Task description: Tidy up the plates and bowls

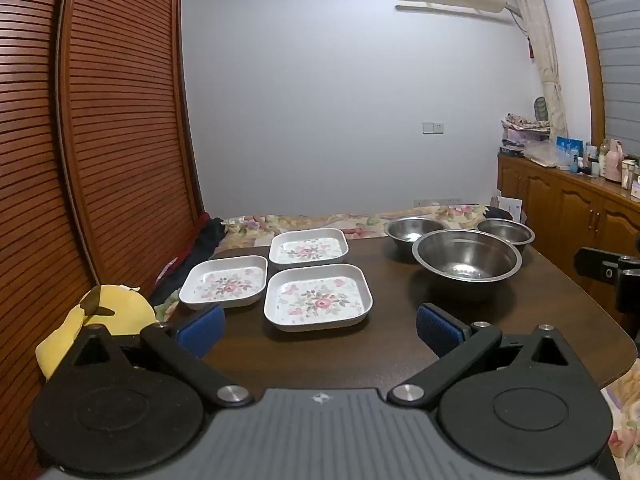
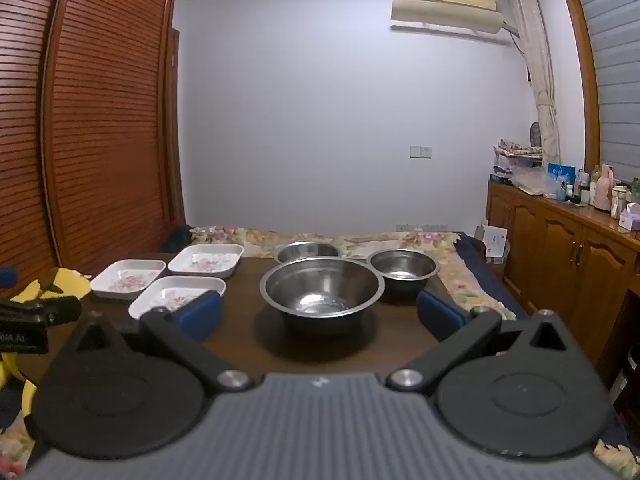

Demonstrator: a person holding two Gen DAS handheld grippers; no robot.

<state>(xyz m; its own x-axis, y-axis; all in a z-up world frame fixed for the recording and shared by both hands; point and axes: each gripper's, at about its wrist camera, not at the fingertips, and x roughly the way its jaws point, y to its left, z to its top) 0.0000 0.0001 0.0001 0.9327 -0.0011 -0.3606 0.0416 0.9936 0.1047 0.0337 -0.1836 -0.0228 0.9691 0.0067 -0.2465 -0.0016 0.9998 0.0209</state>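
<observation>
Three square white plates with flower prints lie on the dark wooden table (image 1: 400,344): a near plate (image 1: 318,299), a left plate (image 1: 224,286) and a far plate (image 1: 308,249). To their right stand three steel bowls: a large bowl (image 1: 467,258), a far left bowl (image 1: 412,230) and a far right bowl (image 1: 506,232). My left gripper (image 1: 318,330) hangs open just short of the near plate, holding nothing. My right gripper (image 2: 318,314) is open in front of the large bowl (image 2: 320,286), also holding nothing. The plates (image 2: 176,296) show at the left of the right wrist view.
A slatted wooden wardrobe (image 1: 100,140) fills the left side. A yellow cushion (image 1: 108,320) sits by the table's left edge. A flowered bedspread (image 1: 320,220) lies behind the table. A wooden sideboard (image 1: 568,208) with bottles runs along the right wall.
</observation>
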